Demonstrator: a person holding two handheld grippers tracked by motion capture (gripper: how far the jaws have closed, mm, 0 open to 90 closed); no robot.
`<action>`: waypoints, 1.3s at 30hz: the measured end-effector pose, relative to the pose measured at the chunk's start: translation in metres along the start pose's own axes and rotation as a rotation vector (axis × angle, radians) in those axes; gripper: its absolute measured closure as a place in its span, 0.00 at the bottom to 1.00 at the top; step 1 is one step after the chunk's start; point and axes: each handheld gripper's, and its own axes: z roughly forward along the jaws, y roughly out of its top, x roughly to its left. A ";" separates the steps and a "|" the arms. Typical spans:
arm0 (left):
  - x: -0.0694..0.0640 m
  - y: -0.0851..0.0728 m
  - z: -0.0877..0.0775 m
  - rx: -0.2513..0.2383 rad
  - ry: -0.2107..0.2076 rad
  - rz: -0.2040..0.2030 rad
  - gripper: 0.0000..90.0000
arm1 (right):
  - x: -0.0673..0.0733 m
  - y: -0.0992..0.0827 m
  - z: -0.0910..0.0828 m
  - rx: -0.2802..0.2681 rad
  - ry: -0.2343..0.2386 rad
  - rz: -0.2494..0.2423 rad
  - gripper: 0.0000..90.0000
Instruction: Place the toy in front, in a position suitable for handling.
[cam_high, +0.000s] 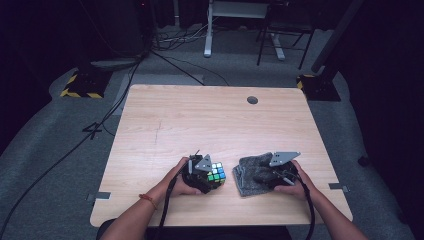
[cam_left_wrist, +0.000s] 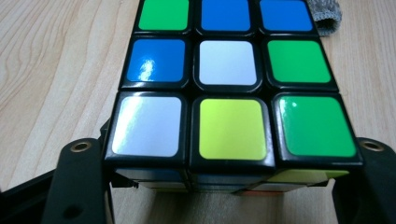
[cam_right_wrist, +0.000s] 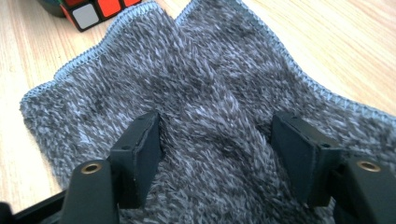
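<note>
A scrambled Rubik's cube (cam_high: 217, 173) sits on the wooden table (cam_high: 200, 120) near its front edge. My left gripper (cam_high: 206, 176) is shut on it from the left. In the left gripper view the cube (cam_left_wrist: 229, 93) shows a top face of blue, green, white and yellow stickers, and my left gripper (cam_left_wrist: 226, 149) has a black jaw against each of its sides. A fuzzy grey cloth (cam_high: 250, 172) lies just right of the cube. My right gripper (cam_high: 266, 176) rests on the cloth (cam_right_wrist: 210, 84) and stands open (cam_right_wrist: 219, 144), with a raised fold of cloth between its jaws.
A corner of the cube (cam_right_wrist: 93, 11) with red and white stickers lies just beyond the cloth's far edge. A strip of the cloth (cam_left_wrist: 327, 14) lies behind the cube. A round cable hole (cam_high: 252, 100) marks the table's far side. Beyond it stand a desk frame and cables.
</note>
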 end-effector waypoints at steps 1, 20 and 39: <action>0.000 0.000 0.000 -0.002 0.002 -0.001 0.35 | 0.002 -0.001 -0.001 0.004 -0.009 0.010 0.38; -0.002 -0.002 -0.001 0.016 0.030 -0.039 0.22 | 0.016 -0.001 -0.012 0.036 0.069 -0.087 0.31; -0.001 -0.001 -0.003 0.009 0.025 -0.033 0.37 | 0.024 0.000 -0.011 0.054 0.066 -0.089 0.81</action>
